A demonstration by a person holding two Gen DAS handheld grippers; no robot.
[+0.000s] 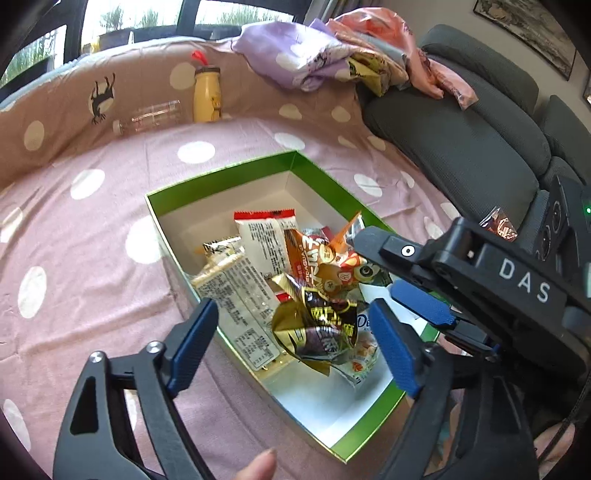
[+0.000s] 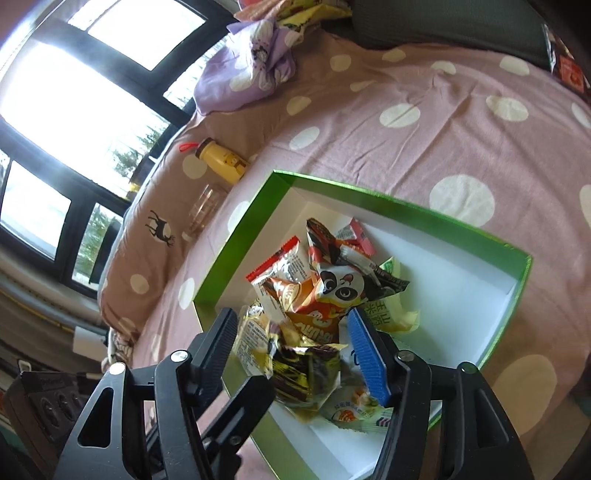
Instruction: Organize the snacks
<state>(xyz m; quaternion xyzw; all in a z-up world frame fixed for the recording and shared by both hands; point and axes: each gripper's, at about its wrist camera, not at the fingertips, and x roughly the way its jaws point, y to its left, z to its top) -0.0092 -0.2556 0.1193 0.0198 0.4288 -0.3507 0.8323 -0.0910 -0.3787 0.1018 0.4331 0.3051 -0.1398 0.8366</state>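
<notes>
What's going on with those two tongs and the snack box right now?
Both tongs open, left tongs and right tongs over the green box. Snack packets piled inside. Nothing gripped, nothing blocking.

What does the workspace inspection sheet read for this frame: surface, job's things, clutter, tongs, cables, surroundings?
Surface: pink polka-dot sheet spread over a bed or couch.
Job's things: green box, white inside, holding a heap of snack packets; a panda-print packet lies on top.
Clutter: yellow bottle and clear glass at the far edge; lilac cloth bundle and more bags on the grey sofa.
Tongs: left tongs open above the packets; right tongs open over the box, holding nothing.
Cables: nothing seen.
Surroundings: bright windows; framed picture on the wall.
</notes>
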